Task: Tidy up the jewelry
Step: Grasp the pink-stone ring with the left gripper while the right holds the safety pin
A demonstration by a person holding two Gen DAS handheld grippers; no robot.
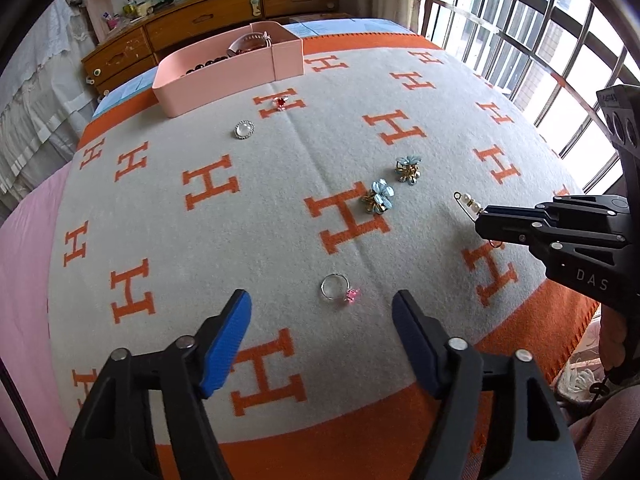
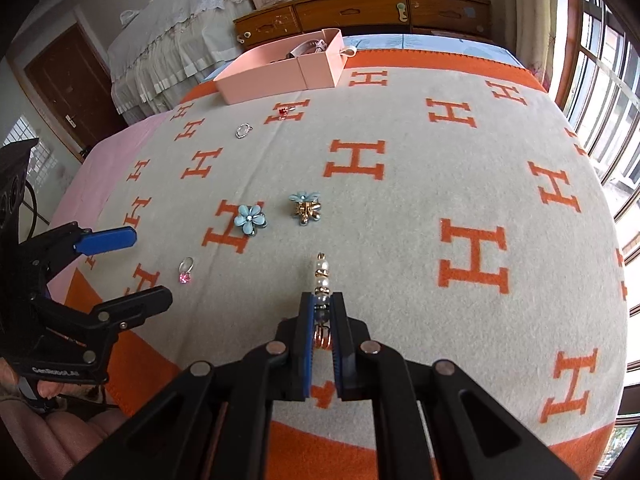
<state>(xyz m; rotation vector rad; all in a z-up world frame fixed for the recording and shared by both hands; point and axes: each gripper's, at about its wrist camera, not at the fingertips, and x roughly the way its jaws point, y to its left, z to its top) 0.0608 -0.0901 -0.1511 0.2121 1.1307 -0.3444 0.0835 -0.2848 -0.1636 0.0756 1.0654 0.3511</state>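
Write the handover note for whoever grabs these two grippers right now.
Right gripper: shut on the pearl pin, low over the blanket.
Left gripper: open, holding nothing, the pink-stone ring just ahead of its fingers.
Pink organizer box at the far edge already holds some pieces.
Left loose on the blanket: two blue flower clips, a round clear-stone brooch, a red-stone ring, the pink-stone ring.
Next: probably box the pin, then collect the rest.
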